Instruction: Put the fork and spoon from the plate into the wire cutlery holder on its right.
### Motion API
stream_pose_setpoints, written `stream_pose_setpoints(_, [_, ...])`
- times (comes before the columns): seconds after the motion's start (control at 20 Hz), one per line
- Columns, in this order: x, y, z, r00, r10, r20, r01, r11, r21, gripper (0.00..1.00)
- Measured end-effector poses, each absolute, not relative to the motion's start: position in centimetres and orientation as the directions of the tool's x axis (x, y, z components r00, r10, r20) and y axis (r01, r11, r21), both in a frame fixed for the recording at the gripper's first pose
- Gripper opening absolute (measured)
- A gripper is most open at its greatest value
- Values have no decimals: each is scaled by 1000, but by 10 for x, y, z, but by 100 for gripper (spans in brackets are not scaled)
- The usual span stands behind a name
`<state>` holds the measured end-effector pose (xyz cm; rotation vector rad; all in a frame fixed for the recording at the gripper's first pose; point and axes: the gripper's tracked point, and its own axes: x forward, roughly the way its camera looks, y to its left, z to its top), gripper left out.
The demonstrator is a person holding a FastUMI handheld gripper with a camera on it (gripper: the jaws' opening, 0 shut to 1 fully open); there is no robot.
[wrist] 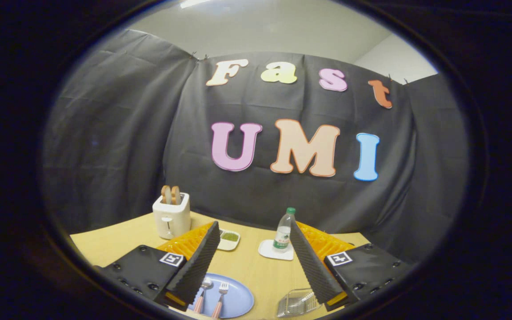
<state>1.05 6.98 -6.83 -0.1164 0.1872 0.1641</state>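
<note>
Gripper view: gripper [256, 262] spread wide above table [247, 266], holding nothing, fork [221, 297] & spoon [203, 291] side by side on plate [238, 302] betw. fingers, wire cutlery holder [298, 303] just right of plate, toaster [172, 215] & bottle [284, 231] beyond.

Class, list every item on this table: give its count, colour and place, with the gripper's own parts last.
Table: one, light wood, under everything.
Plate: one, blue, between the fingers, nearer one of them.
Spoon: one, silver head with pink handle, on the plate.
Fork: one, silver head with pink handle, on the plate beside the spoon.
Wire cutlery holder: one, silvery, right of the plate.
Water bottle: one, clear with green cap, upright on a coaster beyond the fingers.
Coaster: one, white.
Small dish: one, white with green contents, beyond the plate.
Toaster: one, white, holding two brown slices.
Gripper: one, fingers spread open above the table.
</note>
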Motion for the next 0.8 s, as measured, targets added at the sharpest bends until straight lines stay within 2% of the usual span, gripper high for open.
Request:
stream_pose_setpoints(0.3, [11,74,-127,928,157,-337,-197,976,-88,100])
stream_pose_setpoints(0.8, [-7,70,-222,800,141,-583,-237,967,-91,100])
